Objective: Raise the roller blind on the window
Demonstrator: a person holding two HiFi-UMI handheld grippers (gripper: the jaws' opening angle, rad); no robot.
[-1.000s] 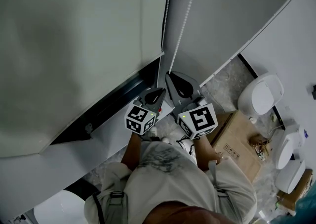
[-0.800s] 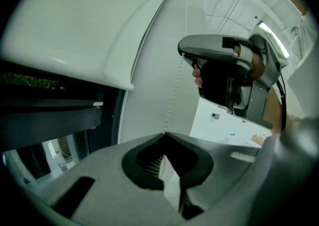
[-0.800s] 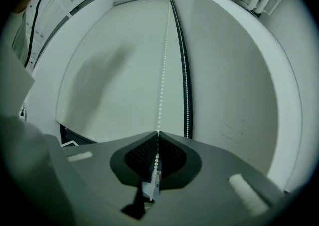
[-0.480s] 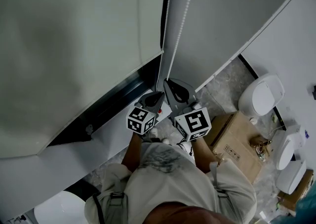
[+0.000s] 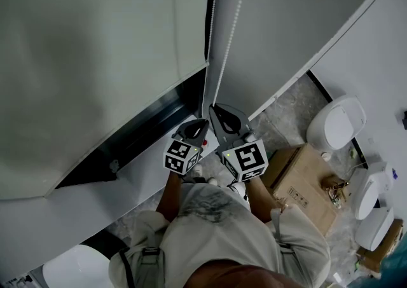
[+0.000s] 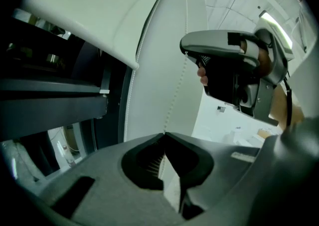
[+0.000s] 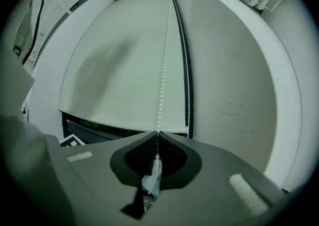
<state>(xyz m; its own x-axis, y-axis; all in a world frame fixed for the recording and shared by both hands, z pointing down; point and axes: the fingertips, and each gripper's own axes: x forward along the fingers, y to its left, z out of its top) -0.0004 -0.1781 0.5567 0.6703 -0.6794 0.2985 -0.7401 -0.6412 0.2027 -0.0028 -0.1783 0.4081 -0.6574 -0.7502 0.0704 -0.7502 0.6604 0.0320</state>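
A pale roller blind [image 5: 95,58] covers most of the window at the upper left of the head view. Its bottom bar [image 5: 137,118] hangs just above a dark strip of uncovered window [image 5: 156,121]. The bead chain [image 7: 163,70] drops in two strands along the blind's right edge, beside a bare white wall [image 5: 286,20].

The right gripper [image 7: 158,133] is clenched on the nearer strand, which runs straight down into its meeting jaw tips. The left gripper [image 6: 163,134] grips the same strand just below. Its jaws have just eased apart a trifle, but the tips meet on the chain. In the left gripper view the right gripper sits above it and a little to the right.

In the head view both grippers are held close together in front of the person's chest, tips aimed at the window's lower right corner. The bent forearms [image 5: 168,194] reach up to them from a light shirt.

On the speckled floor to the right stands a closed cardboard box [image 5: 299,182] with a small brownish tangle [image 5: 334,185] lying on top. White rounded ceramic fixtures [image 5: 337,121] sit near it.
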